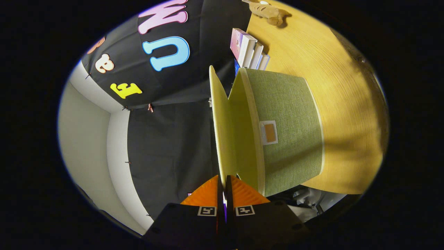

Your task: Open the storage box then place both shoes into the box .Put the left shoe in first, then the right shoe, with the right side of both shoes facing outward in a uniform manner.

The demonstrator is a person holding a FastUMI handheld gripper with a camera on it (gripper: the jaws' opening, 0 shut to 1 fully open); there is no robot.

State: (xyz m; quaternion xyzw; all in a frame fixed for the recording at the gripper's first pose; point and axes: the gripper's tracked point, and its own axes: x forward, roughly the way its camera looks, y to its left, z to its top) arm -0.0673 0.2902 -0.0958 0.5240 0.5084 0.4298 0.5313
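The view is rolled onto its side. A green fabric storage box (291, 132) with a small label patch stands on the wooden table (343, 104). Its lid (218, 121) is swung up off the box, so the pale inner face shows and a wedge-shaped gap opens between lid and rim. My gripper (223, 177) is shut on the lid's free edge, which runs straight in between the two fingertips. Just past the box's near side lies a white and dark shape (307, 201), perhaps a shoe, mostly hidden.
Several books (249, 50) stand upright behind the box by the black cloth wall. A tan plush toy (267, 10) lies farther along the table. A white wall and corner (104, 139) sit beyond the cloth.
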